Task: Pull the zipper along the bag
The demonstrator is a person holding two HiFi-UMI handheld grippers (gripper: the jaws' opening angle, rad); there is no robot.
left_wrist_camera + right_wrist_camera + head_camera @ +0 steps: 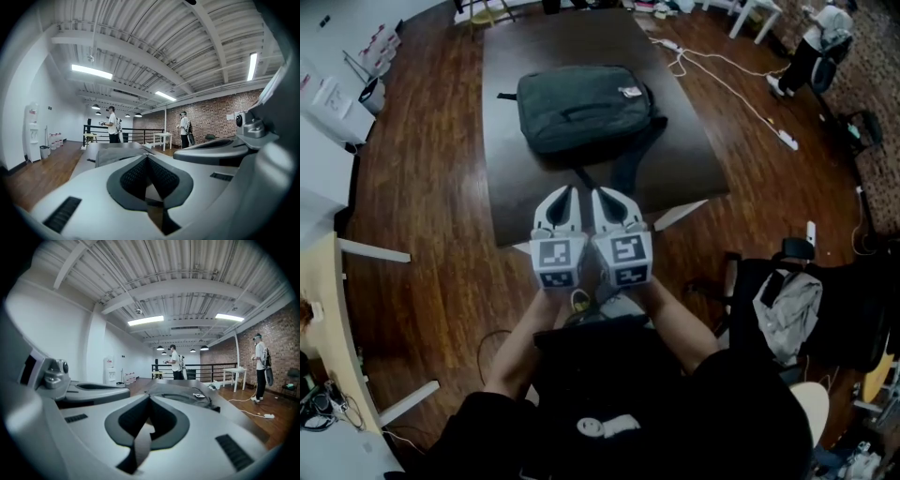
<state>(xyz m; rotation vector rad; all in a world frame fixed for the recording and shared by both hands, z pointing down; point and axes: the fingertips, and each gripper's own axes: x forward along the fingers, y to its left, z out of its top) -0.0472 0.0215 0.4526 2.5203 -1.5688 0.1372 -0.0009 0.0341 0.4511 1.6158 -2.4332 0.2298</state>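
Dark backpack (581, 108) flat on a dark table (684, 141), wood floor (422, 187) around
Left gripper (567, 192) and right gripper (598, 194) closed, empty (side by side before the table); only gripper views show the brick wall (281, 333)

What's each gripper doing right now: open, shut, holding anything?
Left gripper: closed, nothing held.
Right gripper: closed, nothing held.

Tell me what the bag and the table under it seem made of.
The bag looks like dark woven fabric, probably nylon or polyester: matte, softly creased, with a sewn handle. The table looks like dark brown wood or laminate, smooth with a dull sheen; which, I cannot tell.
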